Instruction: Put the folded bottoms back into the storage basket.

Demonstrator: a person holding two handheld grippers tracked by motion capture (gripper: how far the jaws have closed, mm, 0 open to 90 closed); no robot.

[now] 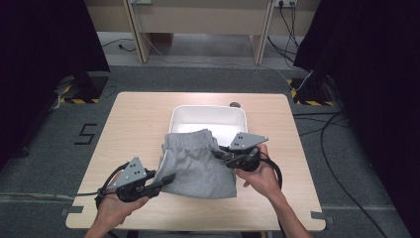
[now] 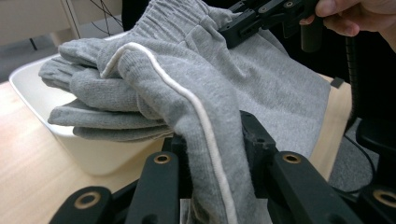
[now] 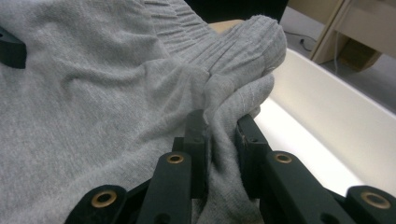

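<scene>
Holding: both grippers had hold of one pair of grey shorts [image 1: 198, 163] above a wooden table [image 1: 133, 119].
Left gripper: the left gripper [image 1: 166, 179] sat at the near left of the table in the high view, its jaws closed tight on the left edge of the shorts; in the left gripper view [image 2: 212, 154] the cloth was pinched between the two black jaws, with a white piping stripe [image 2: 187, 95] running down through the grip.
Right gripper: the right gripper [image 1: 220, 154] was to the right of the shorts in the high view, jaws clamped on the cloth near the waistband; in the right gripper view [image 3: 219, 140] a bunched fold of grey fabric was squeezed between the jaws.
Shorts: they hung between the two grippers, the elastic waistband [image 1: 190, 136] toward the far side and reaching over the near rim of a white tub [image 1: 208, 116]; the lower part lay spread toward the person.
Tub: it stood on the middle of the table beyond the grippers, a shallow white rectangle; in the left gripper view its rim [image 2: 28, 88] lay just under folded layers of the cloth, and in the right gripper view its wall [image 3: 336, 121] was close beside the pinched fold.
Hands: a hand [image 1: 265, 176] gripped the right gripper's handle, and the other hand [image 1: 116, 206] carried the left one.
Floor: grey, with cables [image 1: 337, 163] trailing to the right of the table.
</scene>
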